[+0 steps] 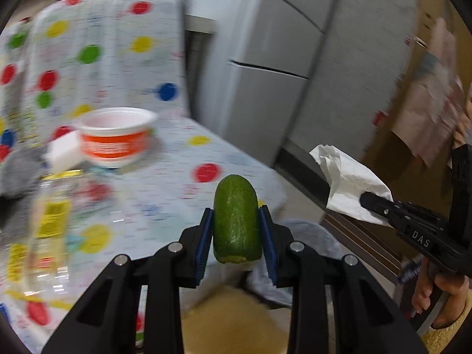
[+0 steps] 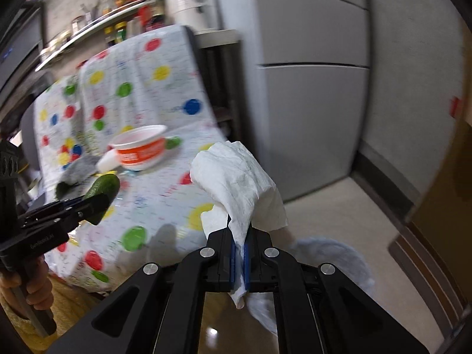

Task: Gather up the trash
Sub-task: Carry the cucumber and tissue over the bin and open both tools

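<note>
My left gripper [image 1: 236, 230] is shut on a green cucumber stub [image 1: 236, 215], held upright above the edge of the spotted table [image 1: 177, 159]. It also shows in the right wrist view [image 2: 97, 197] with the cucumber stub [image 2: 104, 185]. My right gripper [image 2: 240, 236] is shut on a crumpled white paper tissue [image 2: 236, 177], held past the table's right edge. The right gripper [image 1: 371, 203] with the tissue [image 1: 348, 177] shows at the right of the left wrist view.
An orange and white empty cup [image 1: 115, 138] stands on the table beside a white sponge block [image 1: 63, 150], a grey cloth [image 1: 17, 174] and a clear plastic bottle with a yellow label [image 1: 53, 221]. A grey fridge [image 1: 295, 59] stands behind. A pale blue cloth [image 2: 324, 259] lies below.
</note>
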A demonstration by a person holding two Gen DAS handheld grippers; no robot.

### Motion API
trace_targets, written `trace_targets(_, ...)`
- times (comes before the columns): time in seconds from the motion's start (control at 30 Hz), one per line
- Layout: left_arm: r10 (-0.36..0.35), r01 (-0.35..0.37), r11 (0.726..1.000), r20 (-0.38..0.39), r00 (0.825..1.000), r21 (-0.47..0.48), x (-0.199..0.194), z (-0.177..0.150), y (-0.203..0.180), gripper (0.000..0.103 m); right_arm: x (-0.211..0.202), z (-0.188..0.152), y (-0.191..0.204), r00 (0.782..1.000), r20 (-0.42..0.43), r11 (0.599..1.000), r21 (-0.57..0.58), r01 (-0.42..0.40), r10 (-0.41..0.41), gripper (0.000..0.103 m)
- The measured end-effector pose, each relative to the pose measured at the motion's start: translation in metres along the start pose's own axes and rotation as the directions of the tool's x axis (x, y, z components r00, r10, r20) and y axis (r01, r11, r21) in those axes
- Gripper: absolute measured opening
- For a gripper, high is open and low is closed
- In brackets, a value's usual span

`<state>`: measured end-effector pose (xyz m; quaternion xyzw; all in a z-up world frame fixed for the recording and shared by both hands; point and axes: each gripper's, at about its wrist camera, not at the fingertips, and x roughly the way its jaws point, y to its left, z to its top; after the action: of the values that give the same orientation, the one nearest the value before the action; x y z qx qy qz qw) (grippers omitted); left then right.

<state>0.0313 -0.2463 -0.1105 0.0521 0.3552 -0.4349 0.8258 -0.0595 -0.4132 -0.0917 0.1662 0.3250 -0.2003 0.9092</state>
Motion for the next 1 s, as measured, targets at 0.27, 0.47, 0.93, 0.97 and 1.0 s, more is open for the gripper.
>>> trace_targets(0.27, -0.129, 0.139, 0.982, -0.083, 0.988, 0.126, 0.065, -0.01, -0.082, 0.03, -0.014, -0.034, -0.079, 0.991, -0.04, 0.984, 0.125, 0.129, -0.125, 0.004)
trace_targets(0.47, -0.177, 0.207, 0.963, -0.176, 0.968, 0.171, 0.117, -0.02, -0.121, 0.03, 0.019, -0.067, -0.12, 0.979, -0.161, 0.967, 0.204, 0.154, -0.122, 0.005)
trace_targets(0.93, -0.08, 0.105, 0.986, -0.178, 0.981, 0.131, 0.145, -0.004, -0.11, 0.052, 0.075, -0.083, -0.149, 0.964, -0.252, 0.948, 0.274, 0.16, -0.09, 0.051)
trace_targets(0.97, -0.071, 0.093, 0.988, -0.172, 0.983, 0.126, 0.142, -0.002, -0.105, 0.052, 0.075, -0.082, -0.148, 0.964, -0.253, 0.949, 0.274, 0.158, -0.087, 0.051)
trace_targets(1.0, -0.058, 0.078, 0.99, -0.163, 0.985, 0.118, 0.138, 0.0, -0.098, 0.052, 0.075, -0.08, -0.145, 0.964, -0.251, 0.949, 0.275, 0.155, -0.084, 0.051)
